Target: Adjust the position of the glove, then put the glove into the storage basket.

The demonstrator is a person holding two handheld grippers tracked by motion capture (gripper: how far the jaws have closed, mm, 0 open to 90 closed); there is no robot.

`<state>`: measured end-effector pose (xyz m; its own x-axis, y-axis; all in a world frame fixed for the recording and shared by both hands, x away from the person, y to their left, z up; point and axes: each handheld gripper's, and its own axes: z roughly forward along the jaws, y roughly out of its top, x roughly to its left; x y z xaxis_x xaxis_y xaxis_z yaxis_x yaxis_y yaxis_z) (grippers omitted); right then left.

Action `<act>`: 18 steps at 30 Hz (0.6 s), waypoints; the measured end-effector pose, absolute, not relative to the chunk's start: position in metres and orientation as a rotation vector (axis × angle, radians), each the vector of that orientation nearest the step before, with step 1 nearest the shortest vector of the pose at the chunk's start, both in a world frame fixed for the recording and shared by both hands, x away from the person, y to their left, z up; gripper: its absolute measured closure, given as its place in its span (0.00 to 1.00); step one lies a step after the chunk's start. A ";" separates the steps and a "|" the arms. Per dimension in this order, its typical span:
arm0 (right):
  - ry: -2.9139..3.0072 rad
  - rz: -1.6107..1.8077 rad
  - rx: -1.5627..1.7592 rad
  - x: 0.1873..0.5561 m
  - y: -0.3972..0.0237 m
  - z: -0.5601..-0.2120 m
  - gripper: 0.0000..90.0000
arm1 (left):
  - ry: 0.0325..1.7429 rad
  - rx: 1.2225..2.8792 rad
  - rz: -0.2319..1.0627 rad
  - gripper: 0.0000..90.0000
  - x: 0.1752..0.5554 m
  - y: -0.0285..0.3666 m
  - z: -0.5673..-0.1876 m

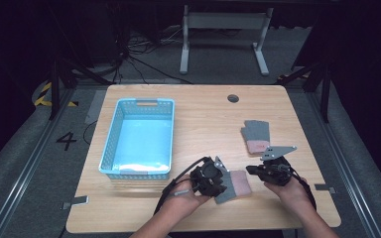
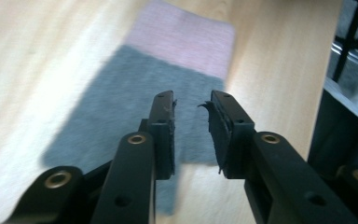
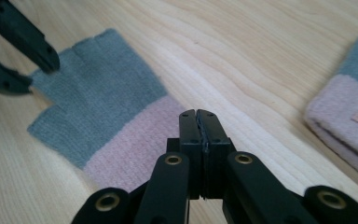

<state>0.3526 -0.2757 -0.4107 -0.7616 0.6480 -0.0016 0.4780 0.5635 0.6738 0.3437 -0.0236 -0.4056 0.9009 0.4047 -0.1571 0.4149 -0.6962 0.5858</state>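
One grey-and-pink glove (image 1: 234,185) lies flat at the near edge between the grippers; its mate (image 1: 256,136) lies farther right. Left gripper (image 2: 192,128) stands spread above it, empty; right gripper (image 3: 198,135) is pressed together, empty. The blue basket (image 1: 110,144) holds no glove, so both gloves probably remain to place.

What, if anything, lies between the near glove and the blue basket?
Nothing visible: bare table separates the near glove from the blue basket. The left gripper, jaws apart, hovers over the glove's grey end.
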 end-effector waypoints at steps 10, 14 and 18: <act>2.450 0.996 1.081 0.361 -0.298 -0.403 0.99 | 0.715 2.331 0.022 0.72 0.361 0.009 -0.389; 2.423 0.993 1.129 0.368 -0.304 -0.398 0.95 | 0.764 2.314 0.067 0.69 0.363 0.020 -0.384; 2.384 0.984 1.186 0.380 -0.308 -0.392 0.93 | 0.792 2.309 0.102 0.67 0.363 0.026 -0.382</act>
